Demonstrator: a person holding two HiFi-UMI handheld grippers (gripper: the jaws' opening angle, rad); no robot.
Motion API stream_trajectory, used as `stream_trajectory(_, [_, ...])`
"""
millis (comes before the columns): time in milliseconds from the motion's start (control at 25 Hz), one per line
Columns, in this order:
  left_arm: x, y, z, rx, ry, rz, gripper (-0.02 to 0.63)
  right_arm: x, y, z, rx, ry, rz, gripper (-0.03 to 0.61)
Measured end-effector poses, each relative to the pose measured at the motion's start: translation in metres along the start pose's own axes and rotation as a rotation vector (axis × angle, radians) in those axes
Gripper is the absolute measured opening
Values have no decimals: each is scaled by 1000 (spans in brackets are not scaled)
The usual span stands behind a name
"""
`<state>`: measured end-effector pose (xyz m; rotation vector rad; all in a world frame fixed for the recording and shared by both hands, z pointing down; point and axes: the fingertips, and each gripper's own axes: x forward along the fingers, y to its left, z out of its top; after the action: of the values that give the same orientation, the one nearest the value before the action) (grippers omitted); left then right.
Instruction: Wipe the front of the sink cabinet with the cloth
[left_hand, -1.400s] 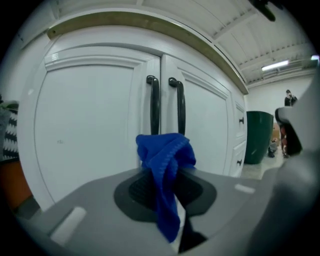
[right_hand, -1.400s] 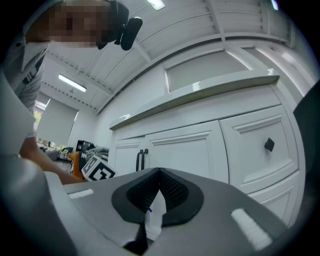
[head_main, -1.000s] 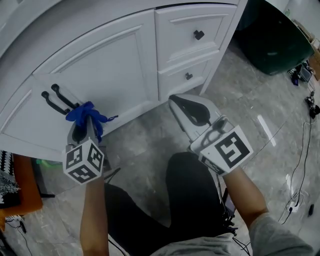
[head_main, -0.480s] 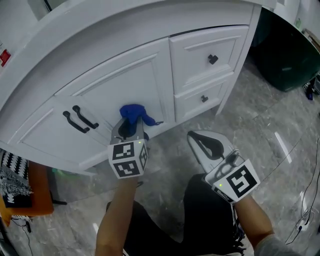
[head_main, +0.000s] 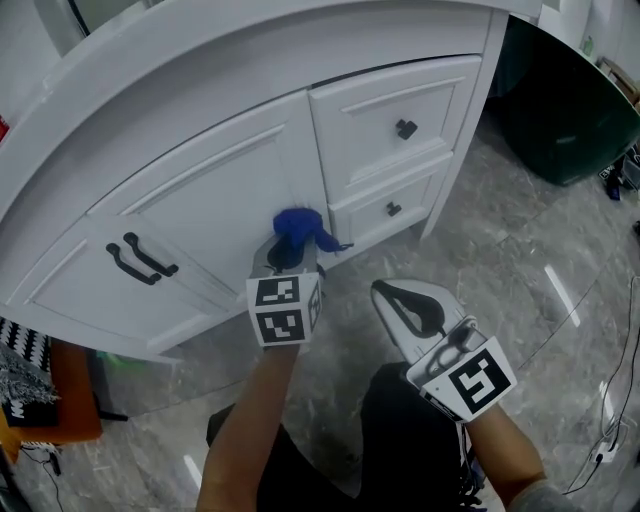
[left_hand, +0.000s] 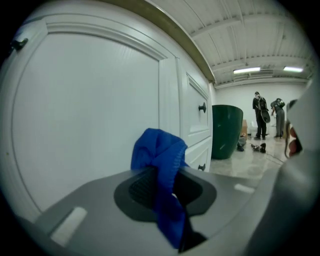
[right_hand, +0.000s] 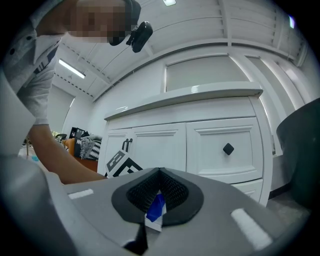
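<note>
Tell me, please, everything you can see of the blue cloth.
The cloth is bright blue, soft-looking fabric, bunched into a crumpled wad. The left gripper is shut on it. The wad bulges past the jaw tips, and in the left gripper view a loose tail hangs back between the jaws. It sits low on the white cabinet door, near the door's right edge beside the drawers, and appears to press against it.
</note>
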<state>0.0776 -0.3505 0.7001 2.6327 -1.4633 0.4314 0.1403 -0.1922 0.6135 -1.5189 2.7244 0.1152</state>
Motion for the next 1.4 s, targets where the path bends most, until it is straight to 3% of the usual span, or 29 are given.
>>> stream_trajectory(480, [-7, 9, -12, -37, -3, 2, 77, 13, 17, -9, 3, 20, 30, 0])
stream_trajectory(800, [-32, 38, -14, 11, -127, 163, 77, 26, 36, -7, -12, 8, 45, -2])
stream_trajectory(960, [-53, 66, -21, -9, -180, 259, 77, 33, 44, -4, -18, 2, 59, -2])
stream_trajectory(1160, [-88, 110, -40, -26, -166, 340, 77, 46, 60, -5, -4, 9, 84, -2])
stream_trajectory(1400, [-120, 137, -51, -1, -161, 345, 77, 70, 96, -5, -20, 10, 156, 0])
